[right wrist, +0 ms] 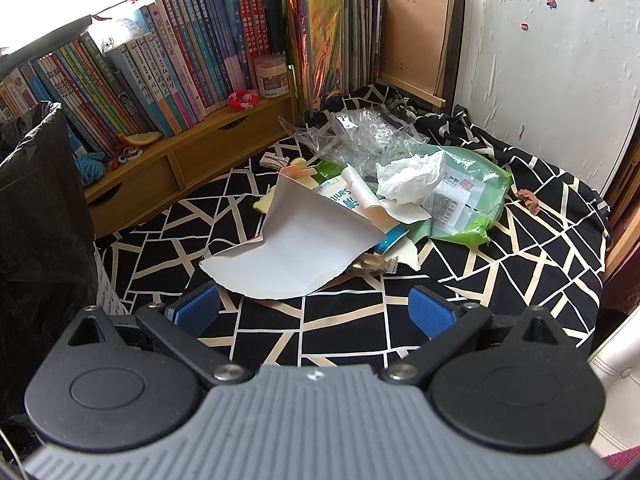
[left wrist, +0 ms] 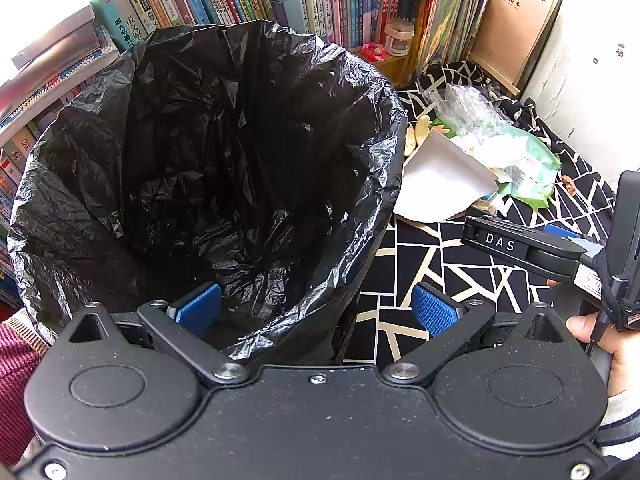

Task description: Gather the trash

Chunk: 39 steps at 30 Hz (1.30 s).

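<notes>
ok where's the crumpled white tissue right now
In the right wrist view, the crumpled white tissue sits atop the trash pile, right of centre, between the clear plastic wrap and green bag.

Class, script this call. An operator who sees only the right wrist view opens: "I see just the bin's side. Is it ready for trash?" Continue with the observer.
Observer: Yes. The bin has a black liner spread open over its rim.
Operator: Anything inside yet?
Observer: No trash shows in it, though the bottom is dark.
Operator: Where are the left tongs?
Observer: The left tongs are open at the near rim, with one pad over the opening and the other outside.
</notes>
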Each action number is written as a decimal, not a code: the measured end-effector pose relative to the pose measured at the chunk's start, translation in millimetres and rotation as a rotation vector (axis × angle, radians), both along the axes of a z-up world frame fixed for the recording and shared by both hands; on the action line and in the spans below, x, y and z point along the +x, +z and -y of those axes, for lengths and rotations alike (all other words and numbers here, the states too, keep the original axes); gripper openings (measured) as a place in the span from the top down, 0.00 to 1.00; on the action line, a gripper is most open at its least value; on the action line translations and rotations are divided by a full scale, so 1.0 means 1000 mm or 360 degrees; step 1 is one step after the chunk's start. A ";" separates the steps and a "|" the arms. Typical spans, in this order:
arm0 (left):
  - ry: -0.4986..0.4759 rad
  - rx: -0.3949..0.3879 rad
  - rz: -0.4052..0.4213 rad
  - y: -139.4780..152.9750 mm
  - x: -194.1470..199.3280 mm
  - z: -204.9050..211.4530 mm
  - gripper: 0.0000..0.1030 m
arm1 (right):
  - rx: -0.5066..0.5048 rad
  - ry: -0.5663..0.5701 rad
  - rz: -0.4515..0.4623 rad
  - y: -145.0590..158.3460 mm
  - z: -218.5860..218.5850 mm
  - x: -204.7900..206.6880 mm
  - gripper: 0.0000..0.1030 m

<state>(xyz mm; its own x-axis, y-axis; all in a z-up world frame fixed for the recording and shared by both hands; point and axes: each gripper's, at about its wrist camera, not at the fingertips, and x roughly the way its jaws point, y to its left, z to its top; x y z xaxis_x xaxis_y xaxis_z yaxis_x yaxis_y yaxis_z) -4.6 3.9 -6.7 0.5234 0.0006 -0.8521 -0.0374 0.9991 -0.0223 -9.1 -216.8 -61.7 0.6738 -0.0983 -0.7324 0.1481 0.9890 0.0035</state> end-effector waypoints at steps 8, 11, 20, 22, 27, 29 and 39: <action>0.0000 -0.0008 -0.0003 -0.002 -0.001 -0.002 0.02 | 0.0011 -0.0009 -0.0006 -0.004 0.001 0.002 0.00; 0.0004 -0.0002 -0.0001 -0.002 -0.001 -0.002 0.02 | 0.0003 -0.0018 0.0008 -0.005 0.003 0.003 0.00; 0.0011 0.0026 0.0008 -0.001 -0.002 -0.003 0.02 | 0.0041 -0.0010 -0.0067 -0.010 0.004 0.008 0.00; 0.0008 0.0027 0.0013 -0.001 -0.003 -0.003 0.02 | 0.0013 -0.0025 -0.0056 -0.012 0.004 0.009 0.00; -0.0002 0.0057 0.0018 -0.002 -0.003 -0.002 0.03 | -0.0021 -0.0057 -0.0085 -0.023 0.007 0.019 0.00; 0.0002 0.0062 0.0020 -0.002 -0.004 -0.002 0.04 | -0.0056 -0.0064 -0.0098 -0.029 0.007 0.025 0.00; -0.0009 0.0107 0.0053 -0.004 -0.006 -0.001 0.04 | -0.0161 -0.0079 -0.0174 -0.077 0.013 0.073 0.00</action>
<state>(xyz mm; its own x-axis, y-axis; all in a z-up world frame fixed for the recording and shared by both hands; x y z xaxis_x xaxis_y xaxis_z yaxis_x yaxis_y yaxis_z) -10.2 5.3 -10.6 0.5516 0.0542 -0.8323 -0.0321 0.9985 0.0438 63.9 -229.5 -138.4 0.5830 -0.2064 -0.7858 0.1911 0.9749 -0.1143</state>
